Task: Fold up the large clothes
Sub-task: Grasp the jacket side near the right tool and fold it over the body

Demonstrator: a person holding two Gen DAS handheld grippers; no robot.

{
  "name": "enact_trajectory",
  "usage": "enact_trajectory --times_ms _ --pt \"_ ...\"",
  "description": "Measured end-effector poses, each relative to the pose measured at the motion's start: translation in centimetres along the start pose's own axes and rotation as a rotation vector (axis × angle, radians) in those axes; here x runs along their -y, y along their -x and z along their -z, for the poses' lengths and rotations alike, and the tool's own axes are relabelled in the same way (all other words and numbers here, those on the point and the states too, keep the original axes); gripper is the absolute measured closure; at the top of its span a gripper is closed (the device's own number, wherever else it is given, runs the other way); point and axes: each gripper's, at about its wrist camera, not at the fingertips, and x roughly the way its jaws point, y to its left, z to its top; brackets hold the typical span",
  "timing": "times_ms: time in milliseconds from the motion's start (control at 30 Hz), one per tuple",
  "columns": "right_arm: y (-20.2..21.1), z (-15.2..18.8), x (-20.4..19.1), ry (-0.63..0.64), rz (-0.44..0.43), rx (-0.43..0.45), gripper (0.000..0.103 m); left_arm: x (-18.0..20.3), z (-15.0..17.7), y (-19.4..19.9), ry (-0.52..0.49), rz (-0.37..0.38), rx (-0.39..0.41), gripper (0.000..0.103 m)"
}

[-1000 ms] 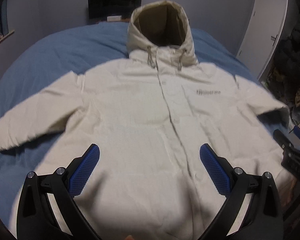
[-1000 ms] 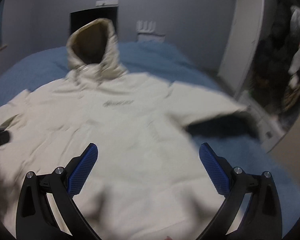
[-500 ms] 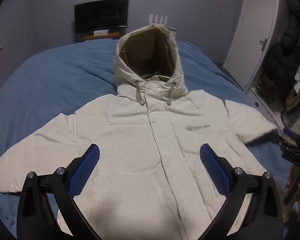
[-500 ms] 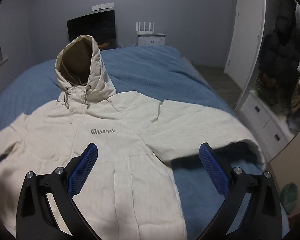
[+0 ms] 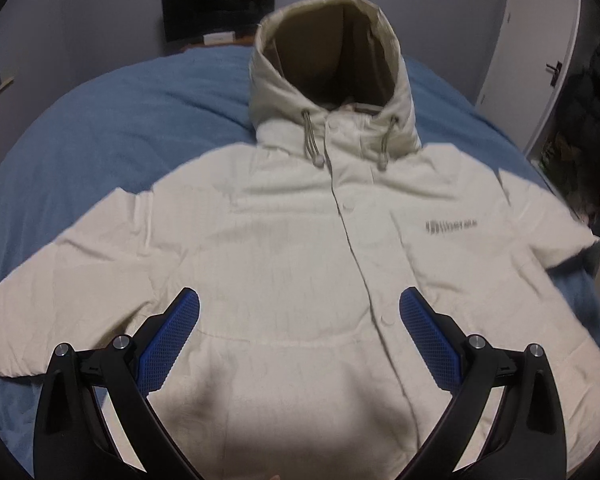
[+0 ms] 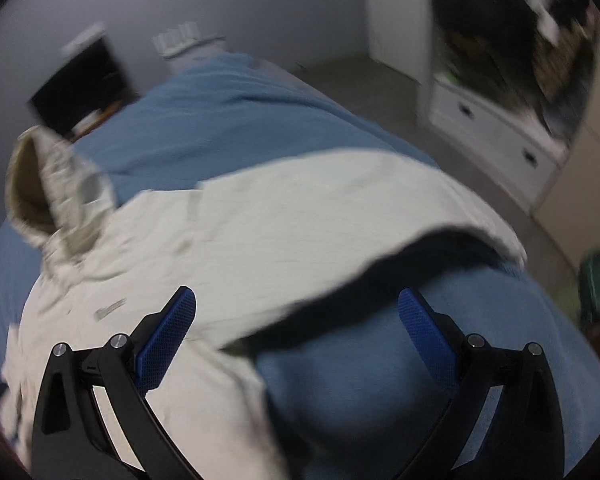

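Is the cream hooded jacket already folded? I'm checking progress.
No, the cream hooded jacket lies spread flat on the blue bedspread, sleeves out.

There is one jacket (image 5: pixel 300 248), with one hood (image 5: pixel 332 52), two sleeves and two drawstrings. It lies on one bed (image 5: pixel 112 128). There are two grippers, the left gripper (image 5: pixel 298 336) and the right gripper (image 6: pixel 296 334), each with two blue pads. At the far wall is one screen (image 5: pixel 218 0), at the right one door (image 5: pixel 540 40).

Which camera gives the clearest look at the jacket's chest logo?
The left wrist view: the chest logo faces the camera, only slightly blurred. In the right wrist view it is a small motion-smeared mark near the left finger.
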Motion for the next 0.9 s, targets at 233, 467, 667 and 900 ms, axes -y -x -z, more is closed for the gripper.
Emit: enact_trajectory --times_ms 233,467,667,900 --pt "-4.4 -2.3 2.3 -0.118 0.027 -0.042 0.016 -1.0 0.6 -1.6 0.044 0.039 -0.041 0.006" --pt "-7.3 -4.7 4.1 -0.182 0.066 -0.03 0.023 -1.0 0.9 -2.9 0.046 0.041 -0.048 0.006" --pt "-7.8 -4.9 7.6 -0.283 0.047 0.033 0.037 -1.5 1.1 -3.2 0.075 0.045 -0.052 0.006" --pt "-5.7 -4.8 8.2 -0.285 0.007 0.124 0.075 -1.8 1.3 -3.3 0.095 0.036 -0.04 0.006"
